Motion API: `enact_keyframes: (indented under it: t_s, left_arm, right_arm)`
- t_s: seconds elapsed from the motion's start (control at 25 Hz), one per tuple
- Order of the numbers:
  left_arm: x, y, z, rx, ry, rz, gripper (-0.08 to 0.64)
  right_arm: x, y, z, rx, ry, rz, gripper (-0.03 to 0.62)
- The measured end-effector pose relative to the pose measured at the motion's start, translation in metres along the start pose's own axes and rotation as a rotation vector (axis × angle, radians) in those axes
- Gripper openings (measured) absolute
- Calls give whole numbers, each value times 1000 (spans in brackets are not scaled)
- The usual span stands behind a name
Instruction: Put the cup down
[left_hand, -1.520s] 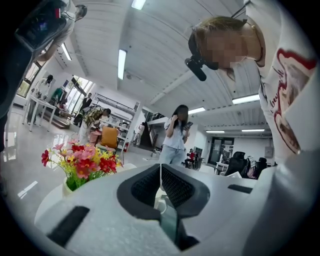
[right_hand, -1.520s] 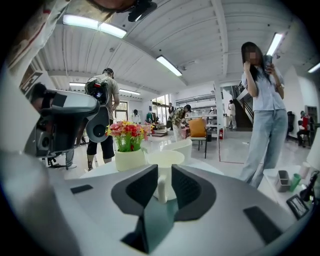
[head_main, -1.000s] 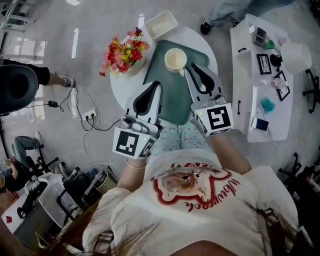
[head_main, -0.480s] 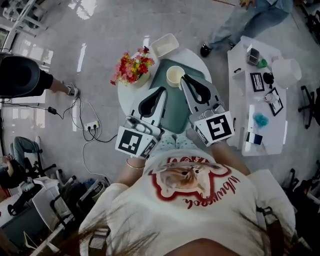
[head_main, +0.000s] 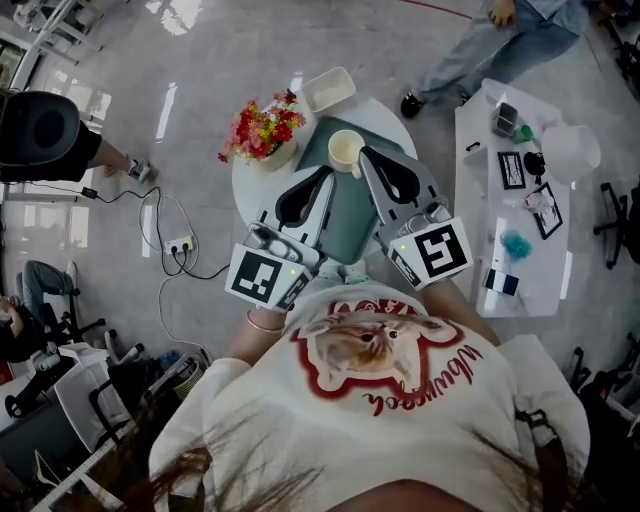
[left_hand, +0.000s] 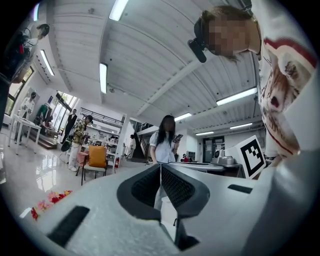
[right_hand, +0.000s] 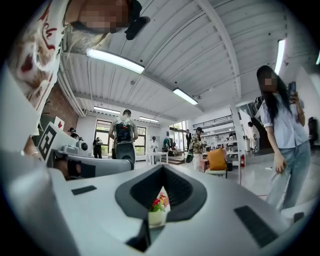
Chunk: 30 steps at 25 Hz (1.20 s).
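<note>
Pinching nothing, left claw (head_main: 326, 174) and right claw (head_main: 365, 153) sit closed.

**Pulled Back From the Table**

Seen from farther off than a second ago, with the round table (head_main: 250, 188) and green tray (head_main: 345, 212) smaller in the head view. More in sight of the person in jeans (head_main: 470, 55) at the top edge. Tip of the right gripper (head_main: 364, 153) shifted from the lower right of the cup (head_main: 345, 150) to level with its middle, just beside the rim.
</note>
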<state>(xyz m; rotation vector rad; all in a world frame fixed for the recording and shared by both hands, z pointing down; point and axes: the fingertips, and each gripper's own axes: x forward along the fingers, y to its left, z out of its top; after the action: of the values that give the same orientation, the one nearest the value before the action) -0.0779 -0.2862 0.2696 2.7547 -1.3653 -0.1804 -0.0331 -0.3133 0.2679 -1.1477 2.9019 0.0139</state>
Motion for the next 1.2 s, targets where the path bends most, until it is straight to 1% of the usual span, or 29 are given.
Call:
enact_keyframes:
  t_s: [0.16,0.36,0.6,0.8,0.96,1.08,1.2]
  left_arm:
    - [2,-6,-7,-8,-2,12,21]
    - [-1,-16,-10,-7,-14,51,21]
    - [-17,-19,-16,-6,-3,81,21]
    - [-22,-23,-17,-4,-7,81,21]
    - [-35,-32,-14,9,-20,76,21]
    - [-52,-41,-10,14,-25,76,21]
    - [-78,-54,-12,14,-16,72,21]
  right_arm:
    - [-4,-2,-7,4,14,27,28]
    - [-12,1,-14,-16,28,71,28]
    - [-13,14,-19,-15,36,116,28]
    - [-19,17,-20,-26,47,113,28]
    - [-31,27,-22,-26,56,98,28]
    - [-41,41,-18,-36,50,90,28]
    - [-58,64,-13,-42,39,90,28]
